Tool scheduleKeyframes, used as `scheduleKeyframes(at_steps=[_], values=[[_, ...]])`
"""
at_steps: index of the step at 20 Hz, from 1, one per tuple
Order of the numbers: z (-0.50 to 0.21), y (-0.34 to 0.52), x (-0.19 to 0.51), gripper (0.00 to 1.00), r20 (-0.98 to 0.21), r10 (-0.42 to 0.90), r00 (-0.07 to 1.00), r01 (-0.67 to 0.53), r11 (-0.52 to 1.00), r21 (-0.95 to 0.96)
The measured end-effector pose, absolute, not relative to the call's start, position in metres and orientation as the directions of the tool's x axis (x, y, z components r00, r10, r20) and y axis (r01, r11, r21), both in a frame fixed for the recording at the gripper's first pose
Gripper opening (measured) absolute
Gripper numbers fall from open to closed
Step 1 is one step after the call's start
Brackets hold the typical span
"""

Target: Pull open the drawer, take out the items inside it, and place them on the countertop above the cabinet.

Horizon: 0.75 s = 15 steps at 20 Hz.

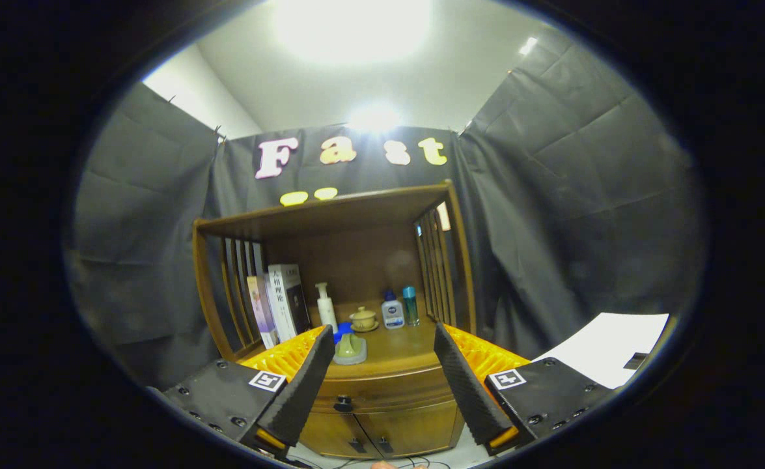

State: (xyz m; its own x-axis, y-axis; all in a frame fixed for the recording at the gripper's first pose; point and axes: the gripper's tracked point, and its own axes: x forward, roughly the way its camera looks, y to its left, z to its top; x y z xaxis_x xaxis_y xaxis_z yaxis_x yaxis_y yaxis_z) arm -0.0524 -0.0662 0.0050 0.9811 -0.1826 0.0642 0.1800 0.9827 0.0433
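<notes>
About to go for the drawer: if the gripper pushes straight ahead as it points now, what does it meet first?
Probably the cabinet front near the drawer knob, between the open gripper fingers; depth is unclear.

books: I see a few standing upright (281,306) at the left of centre, leaning against the side slats
pump bottle: a white one (325,306) just right of the books
lidded cup: on a saucer (363,319), mid-frame
small bottles: a white one with a blue cap (392,314), touching or nearly touching a teal one (410,305)
white sheet: I see it lying flat (610,355) at the lower right
ceiling light: a bright glare (349,26) at the top centre
</notes>
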Motion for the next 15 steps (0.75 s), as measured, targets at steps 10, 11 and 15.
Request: scheduleKeyframes(at_steps=[10, 11, 15], values=[[0.006, -0.07, -0.073, 0.97, 0.049, -0.128, 0.991, 0.127, 0.991, 0.029], [0.005, -0.07, -0.072, 0.97, 0.046, -0.127, 0.991, 0.126, 0.992, 0.028], [0.006, -0.06, -0.067, 0.97, 0.037, -0.111, 0.993, 0.111, 0.994, 0.014]])
